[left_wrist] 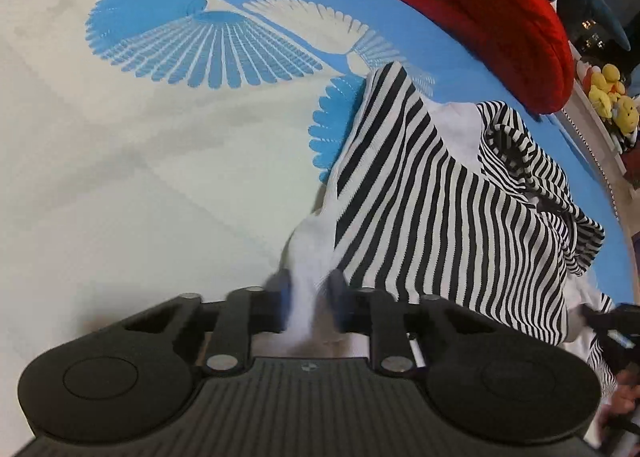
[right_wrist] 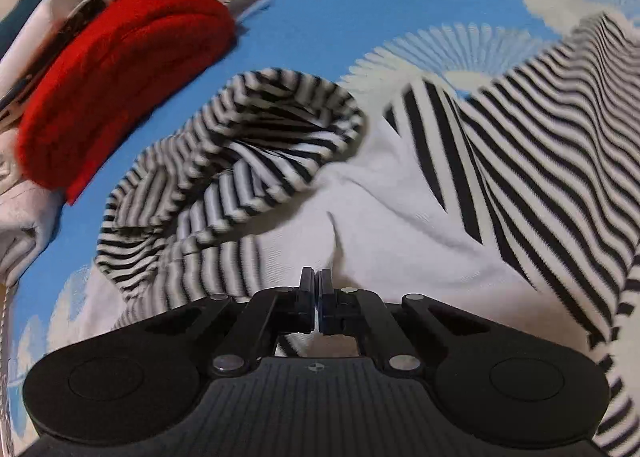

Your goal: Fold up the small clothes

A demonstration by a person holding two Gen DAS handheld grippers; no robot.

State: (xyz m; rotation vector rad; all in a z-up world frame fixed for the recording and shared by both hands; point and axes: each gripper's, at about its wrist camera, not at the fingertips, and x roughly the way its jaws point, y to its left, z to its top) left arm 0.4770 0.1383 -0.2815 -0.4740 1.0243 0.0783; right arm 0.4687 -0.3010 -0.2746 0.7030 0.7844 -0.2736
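Observation:
A small black-and-white striped garment with white panels point(left_wrist: 432, 193) lies rumpled on a blue and cream patterned bed cover point(left_wrist: 120, 161). My left gripper point(left_wrist: 308, 297) is shut on a white edge of the garment, the cloth bunched between its fingers. In the right wrist view the same garment point(right_wrist: 400, 185) spreads ahead, with a striped sleeve opening point(right_wrist: 280, 125) at the left. My right gripper point(right_wrist: 318, 289) has its fingers pressed together at the garment's white part; whether cloth is pinched between them is hidden. The right gripper shows at the left view's edge point(left_wrist: 612, 321).
A folded red garment point(left_wrist: 488, 5) lies at the far side of the bed, also in the right wrist view point(right_wrist: 116, 85). Yellow plush toys point(left_wrist: 612, 97) sit beyond the bed edge. Pale clothes point(right_wrist: 20, 225) lie at the left.

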